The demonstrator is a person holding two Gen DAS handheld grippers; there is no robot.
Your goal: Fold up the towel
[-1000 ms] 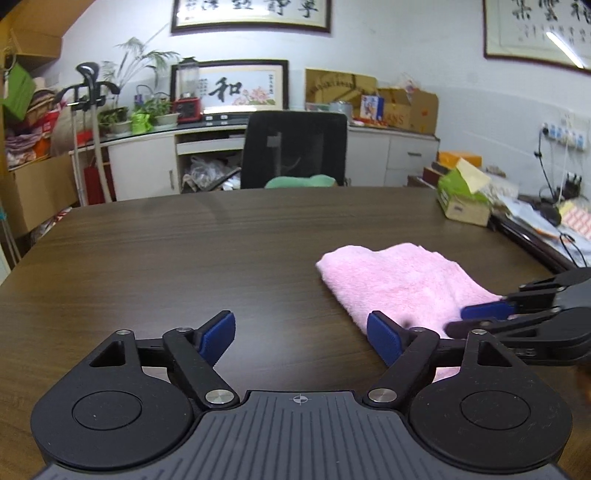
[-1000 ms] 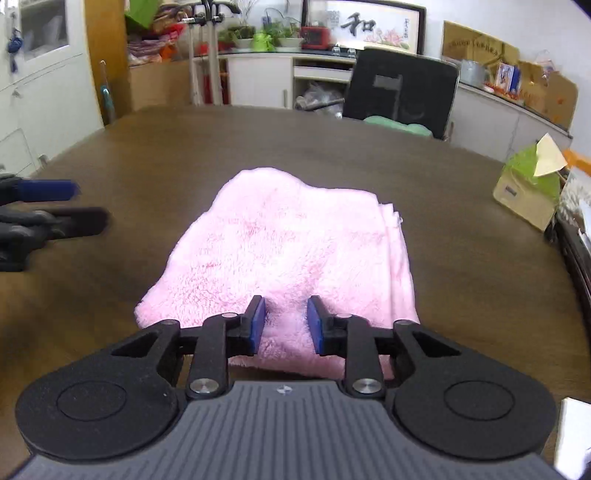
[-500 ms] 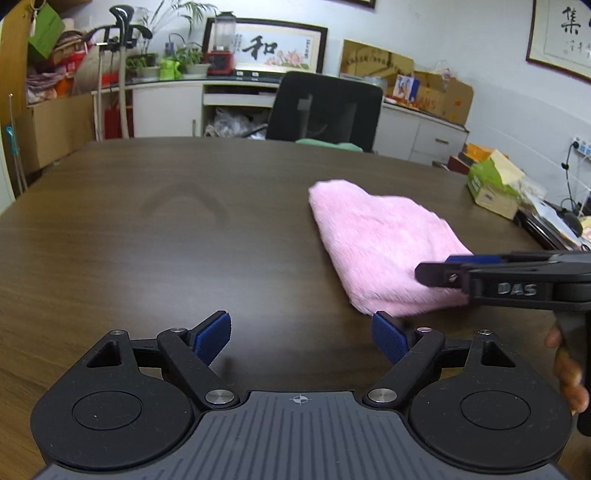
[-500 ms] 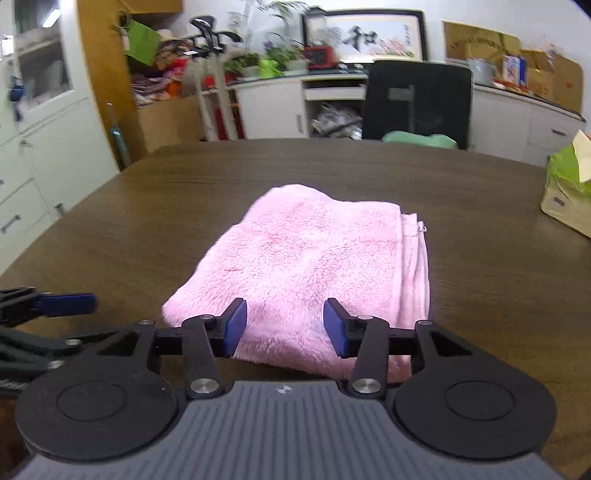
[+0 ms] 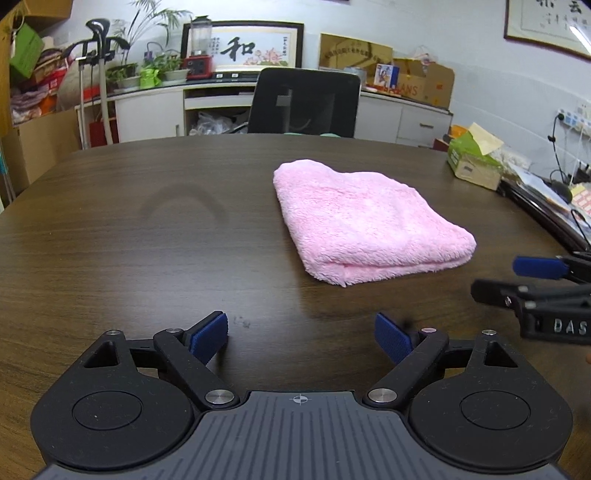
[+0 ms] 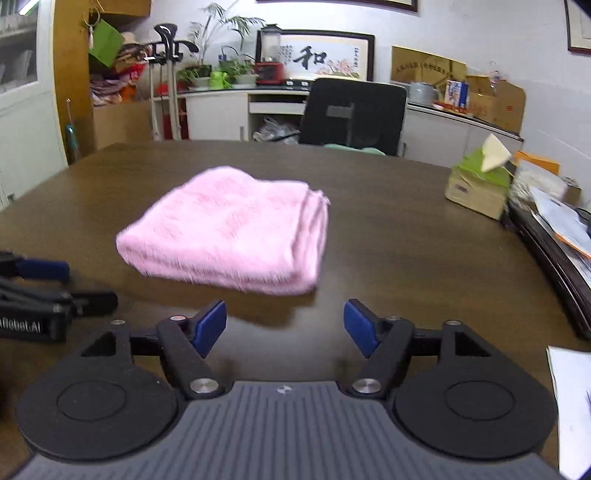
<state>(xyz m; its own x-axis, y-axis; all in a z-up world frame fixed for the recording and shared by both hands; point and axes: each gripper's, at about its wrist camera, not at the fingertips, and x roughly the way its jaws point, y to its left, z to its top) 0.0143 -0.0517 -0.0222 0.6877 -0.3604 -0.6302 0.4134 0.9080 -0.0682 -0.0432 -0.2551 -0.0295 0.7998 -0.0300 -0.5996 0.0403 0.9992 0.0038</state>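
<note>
This is an office, somewhat cluttered and used for storage as well. A large dark wood-grain desk [image 5: 147,240] fills the middle of the room, with a black mesh office chair [image 5: 304,101] pushed up to its far side. Behind the chair runs a row of white cabinets [image 5: 147,114] whose top carries potted plants [image 5: 162,70], a red blender [image 5: 199,48] and a framed calligraphy picture [image 5: 255,46]. More framed calligraphy [image 5: 546,26] hangs on the white wall. Cardboard boxes [image 5: 424,83] sit on the cabinets to the right. At the right edge of the desk lie a green tissue box [image 5: 474,162], loose papers [image 6: 561,218] and cables near a wall power strip [image 5: 574,118].
</note>
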